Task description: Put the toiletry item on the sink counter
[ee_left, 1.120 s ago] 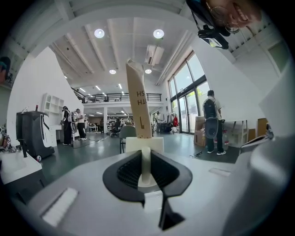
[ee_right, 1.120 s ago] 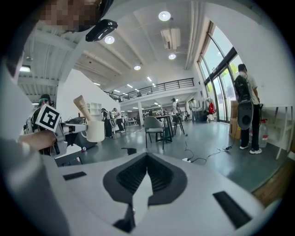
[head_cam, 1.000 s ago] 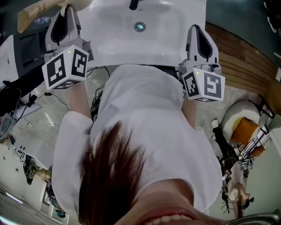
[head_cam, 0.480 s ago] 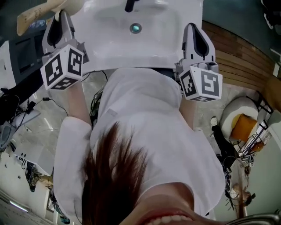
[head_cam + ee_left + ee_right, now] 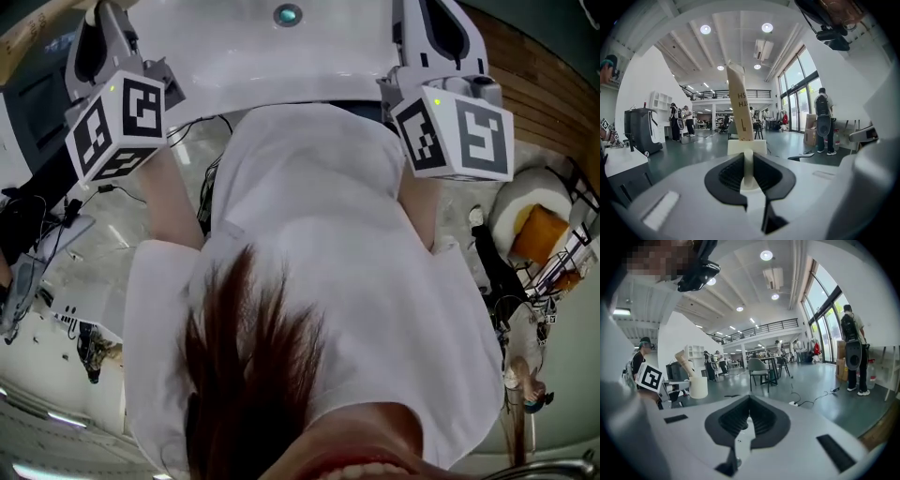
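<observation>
— Where is the tube [image 5: 739, 101]?
— In the left gripper [image 5: 747, 157]. Its jaws are clamped on the white cap [image 5: 746, 146], and the tan body rises toward twelve o'clock, leaning a little to eleven.
— And seen from the head?
— The left gripper sits at ten o'clock. The tube's end pokes out at the eleven o'clock corner, left of the white sink [image 5: 244, 61]. The drain [image 5: 288, 14] shows at twelve.
— Is it touching the counter?
— I cannot tell.
— And the right gripper [image 5: 749, 409]?
— At two o'clock by the sink's front edge, jaws pressed together with nothing between them. Its own camera catches the tube at nine o'clock, cap down.
</observation>
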Motion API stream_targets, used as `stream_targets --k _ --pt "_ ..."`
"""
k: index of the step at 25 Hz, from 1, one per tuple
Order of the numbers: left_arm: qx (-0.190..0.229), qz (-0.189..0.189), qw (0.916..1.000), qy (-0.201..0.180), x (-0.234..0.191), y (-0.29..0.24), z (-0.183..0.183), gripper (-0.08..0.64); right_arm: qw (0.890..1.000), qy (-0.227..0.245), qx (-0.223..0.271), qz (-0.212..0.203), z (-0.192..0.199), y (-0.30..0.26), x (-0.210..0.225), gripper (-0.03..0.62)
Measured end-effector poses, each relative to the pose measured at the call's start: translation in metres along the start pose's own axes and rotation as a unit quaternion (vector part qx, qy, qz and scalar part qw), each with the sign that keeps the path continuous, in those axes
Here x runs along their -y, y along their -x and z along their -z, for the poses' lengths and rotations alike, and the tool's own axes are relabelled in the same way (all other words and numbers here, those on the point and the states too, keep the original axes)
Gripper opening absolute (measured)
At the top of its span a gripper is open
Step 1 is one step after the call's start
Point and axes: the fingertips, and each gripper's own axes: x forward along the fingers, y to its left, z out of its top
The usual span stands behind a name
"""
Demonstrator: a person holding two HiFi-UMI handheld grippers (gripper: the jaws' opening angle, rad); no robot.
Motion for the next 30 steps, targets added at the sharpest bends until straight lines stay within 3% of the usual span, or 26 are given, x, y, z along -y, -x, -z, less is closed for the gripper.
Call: stream_targets --k 22,30 --pt "-0.019 -0.012 0.9997 -0.009 -0.018 -0.027 0.032 0.048 1.000 0.010 0.005 0.009 0.000 0.005 -0.001 0.005" --pt "-0.047 -0.033 0.9983 -0.005 -0.035 -0.048 0.053 0.048 1.000 0.012 0.000 0.013 0.003 -0.003 0.002 0.005"
